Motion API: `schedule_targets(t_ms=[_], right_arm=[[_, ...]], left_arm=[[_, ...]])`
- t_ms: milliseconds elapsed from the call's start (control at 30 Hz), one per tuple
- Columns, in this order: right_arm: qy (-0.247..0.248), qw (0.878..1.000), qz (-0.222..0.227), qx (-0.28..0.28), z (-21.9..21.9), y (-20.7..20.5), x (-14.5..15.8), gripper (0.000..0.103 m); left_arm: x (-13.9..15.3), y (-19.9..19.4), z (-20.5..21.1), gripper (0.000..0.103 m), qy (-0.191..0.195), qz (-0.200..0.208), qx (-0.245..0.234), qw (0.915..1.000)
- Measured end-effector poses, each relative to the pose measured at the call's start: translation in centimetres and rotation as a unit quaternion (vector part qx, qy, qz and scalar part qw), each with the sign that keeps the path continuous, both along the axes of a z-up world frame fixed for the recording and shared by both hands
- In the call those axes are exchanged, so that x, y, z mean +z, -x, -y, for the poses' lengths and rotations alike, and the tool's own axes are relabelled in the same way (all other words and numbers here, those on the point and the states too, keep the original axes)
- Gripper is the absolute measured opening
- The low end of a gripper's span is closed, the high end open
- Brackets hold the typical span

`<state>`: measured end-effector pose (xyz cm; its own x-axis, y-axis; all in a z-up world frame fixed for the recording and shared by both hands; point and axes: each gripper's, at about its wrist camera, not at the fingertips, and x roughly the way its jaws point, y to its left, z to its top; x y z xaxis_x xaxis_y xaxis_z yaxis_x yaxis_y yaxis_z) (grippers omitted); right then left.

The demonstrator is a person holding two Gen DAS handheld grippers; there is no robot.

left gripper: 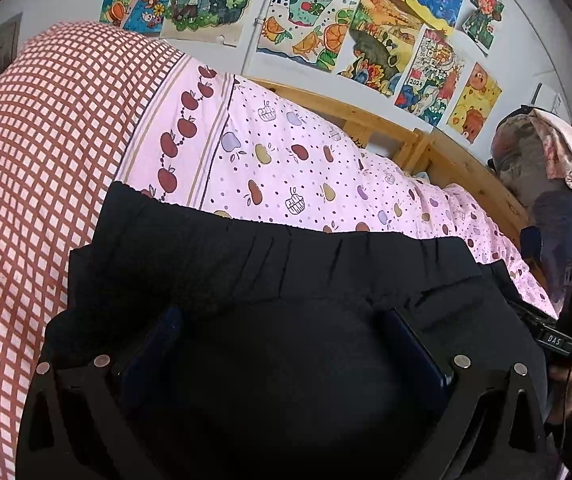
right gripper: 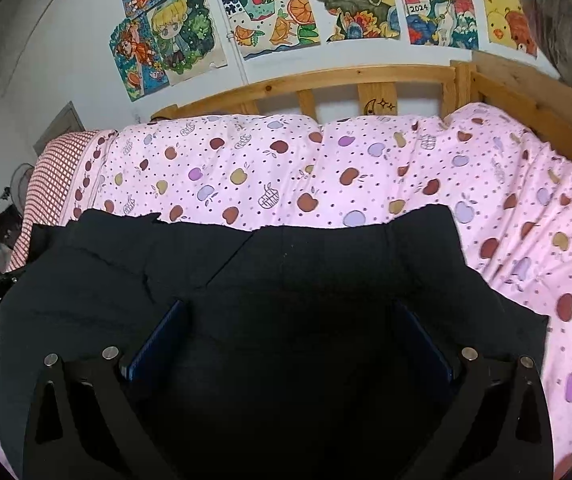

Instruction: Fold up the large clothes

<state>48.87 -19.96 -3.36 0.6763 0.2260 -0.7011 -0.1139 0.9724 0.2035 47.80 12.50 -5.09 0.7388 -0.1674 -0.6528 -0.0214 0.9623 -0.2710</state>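
Two grippers, left [left gripper: 278,344] and right [right gripper: 286,336], jaws spread wide over black pleated fabric garment [left gripper: 286,272] on pink apple-print quilt [right gripper: 326,168].

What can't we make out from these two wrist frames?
- Left gripper fingertips: left wrist view, lost against the black garment; grip unclear.
- Right gripper fingertips: right wrist view, same dark-on-dark problem.
- Garment type and lower part: both views, cut off by the bottom edge and gripper bodies.
- Bedspread under the garment: covered.
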Motion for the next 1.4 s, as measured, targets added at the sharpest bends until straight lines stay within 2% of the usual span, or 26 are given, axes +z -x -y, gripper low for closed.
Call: schedule_targets(t_ms=[167,333,467,600,767,833,967,1033,1133,1300,1400], right_arm=[[0.024,0.999,-0.002,-0.024,1.5,1.6,1.2,0.101],[0.029,0.998,0.0,-0.064,5.0,3.5,2.3,0.101],[0.007,0.995,0.002,-0.102,8.7,5.1,2.8,0.101],[-0.025,0.995,-0.012,-0.101,10.6,6.0,2.6,0.101],[-0.038,0.995,-0.047,-0.078,11.0,6.4,0.9,0.101],[-0.044,0.995,-0.064,-0.07,10.8,6.6,-0.1,0.101],[-0.082,0.99,-0.097,-0.061,11.1,6.6,-2.5,0.101],[-0.103,0.987,-0.104,-0.06,11.3,6.6,-3.6,0.102],[-0.128,0.984,-0.11,-0.059,11.4,6.7,-4.6,0.102],[-0.148,0.981,-0.115,-0.054,11.1,6.7,-5.7,0.102],[-0.162,0.979,-0.121,-0.023,10.3,6.6,-5.9,0.102]], left_arm=[[1.5,1.8,-0.7,0.103,-0.001,-0.002,0.007,1.0],[3.1,4.5,-3.7,0.103,0.016,-0.006,0.041,0.999],[3.7,6.7,-6.0,0.103,-0.001,-0.008,0.068,0.9976],[3.3,8.2,-8.2,0.103,0.009,-0.024,0.072,0.9971],[1.4,8.7,-9.7,0.103,0.046,-0.064,0.024,0.9966],[0.3,8.5,-10.0,0.103,0.074,-0.079,-0.002,0.9942],[-1.1,8.2,-10.0,0.103,0.104,-0.091,-0.016,0.9903],[-1.9,7.9,-9.9,0.103,0.113,-0.104,-0.023,0.9879],[-3.4,7.4,-10.1,0.103,0.146,-0.135,-0.038,0.9792],[-4.1,7.7,-10.1,0.103,0.16,-0.135,-0.046,0.9768],[-4.5,8.0,-10.1,0.103,0.168,-0.134,-0.052,0.9752]])
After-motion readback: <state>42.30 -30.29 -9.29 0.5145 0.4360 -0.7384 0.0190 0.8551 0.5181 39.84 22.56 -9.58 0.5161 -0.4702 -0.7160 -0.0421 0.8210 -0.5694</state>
